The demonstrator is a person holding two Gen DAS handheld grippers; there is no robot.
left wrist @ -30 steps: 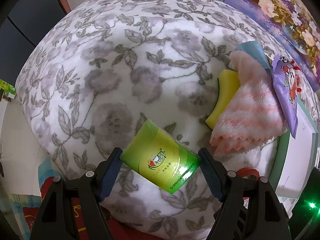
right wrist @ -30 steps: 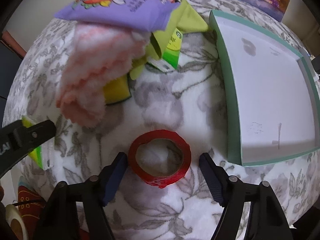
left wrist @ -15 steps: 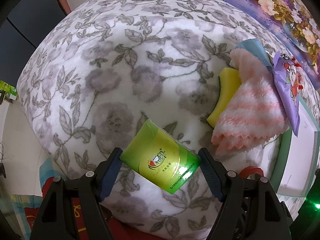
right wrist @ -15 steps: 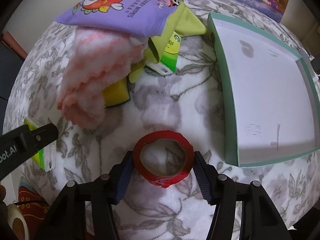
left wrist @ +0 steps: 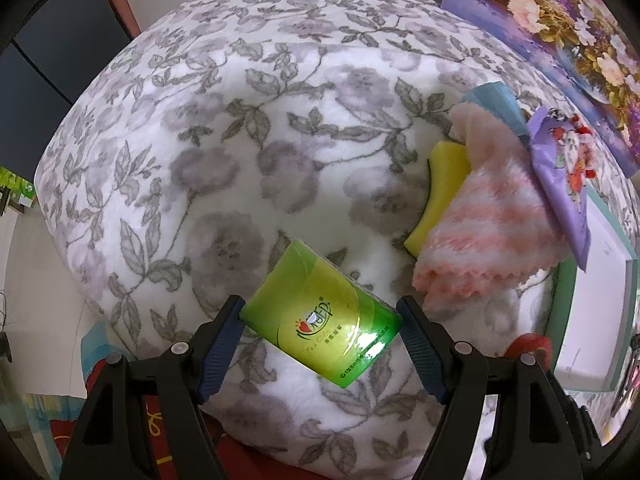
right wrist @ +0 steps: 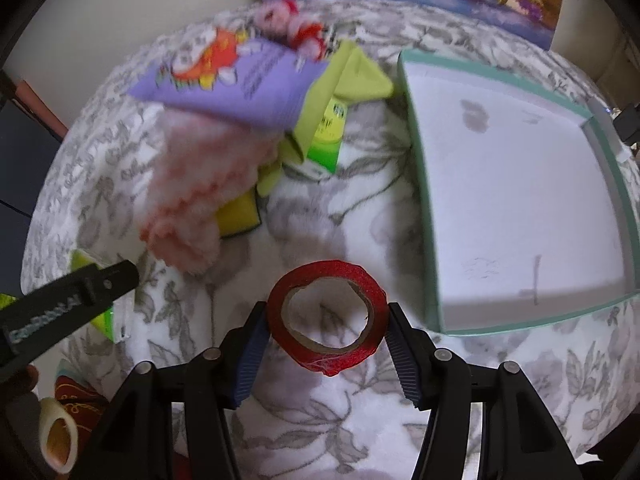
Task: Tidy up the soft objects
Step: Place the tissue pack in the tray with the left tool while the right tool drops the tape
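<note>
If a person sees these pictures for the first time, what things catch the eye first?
First, the red tape roll, gripped between the right gripper fingers above the floral blanket. Next, the bright green tissue pack between the left gripper fingers. Behind, a fluffy pink towel lies on a yellow sponge, beside the empty teal-edged tray.

R hand-held gripper (right wrist: 326, 326) now clamped on tape roll (right wrist: 327, 317), prob. lifted.

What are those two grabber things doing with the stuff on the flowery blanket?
A person is tidying up with a gripper in each hand. The left gripper holds a green tissue pack. The right gripper is clamped on a red tape roll, beside the empty white tray. A pink cloth, yellow sponge and purple packet sit piled on the blanket.
</note>
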